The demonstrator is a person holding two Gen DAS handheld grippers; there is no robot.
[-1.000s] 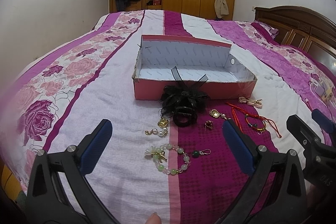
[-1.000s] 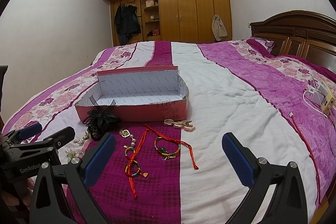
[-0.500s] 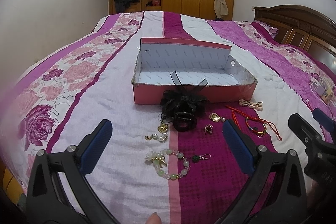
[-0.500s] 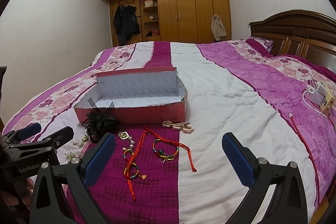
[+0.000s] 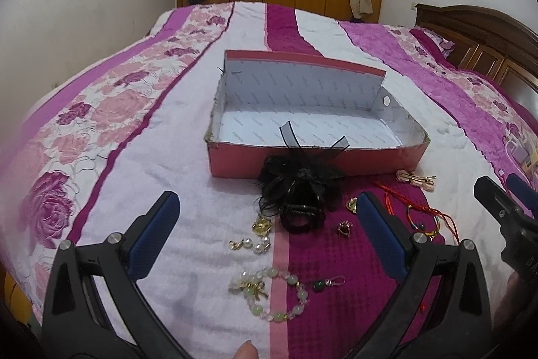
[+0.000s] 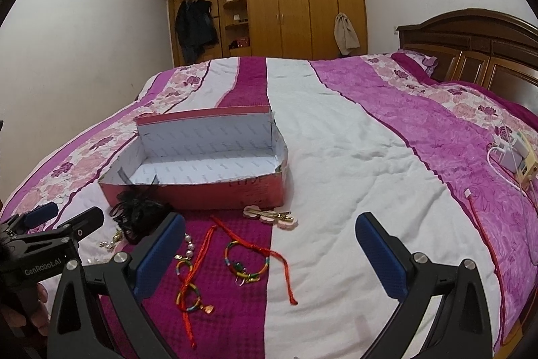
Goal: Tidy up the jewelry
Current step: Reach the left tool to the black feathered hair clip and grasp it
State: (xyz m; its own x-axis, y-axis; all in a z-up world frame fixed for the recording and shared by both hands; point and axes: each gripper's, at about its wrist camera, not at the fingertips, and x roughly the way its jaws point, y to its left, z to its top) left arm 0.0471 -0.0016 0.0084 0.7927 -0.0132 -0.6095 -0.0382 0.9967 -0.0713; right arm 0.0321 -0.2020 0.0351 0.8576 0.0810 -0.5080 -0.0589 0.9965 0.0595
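**Bedspread strewn with jewelry, box waiting empty**

Striped pink-and-purple bedspread [image 5: 141,157] is carrying everything we are working with. We are holding the left gripper [image 5: 269,241] spread wide and gripping nothing, low over the near pieces; the right gripper [image 6: 269,254] is likewise gaping and carrying nothing, hovering over the red cords.

Just beyond the left fingers we are seeing a green bead bracelet [image 5: 272,295], a small pearl piece [image 5: 250,244], and a black mesh hair clip [image 5: 301,194] touching the front wall of the pink box [image 5: 235,162], which is sitting empty. Under the right gripper, two red-cord bracelets [image 6: 242,264] are lying tangled loosely, with a pink hair clip [image 6: 270,216] near the box.

We are judging all of it light. The beads are probably slippery and loose on their string, so we are planning to pinch across the strand. The cords are limp and may snag; the mesh flower is soft, so its stiff claw is the better hold.
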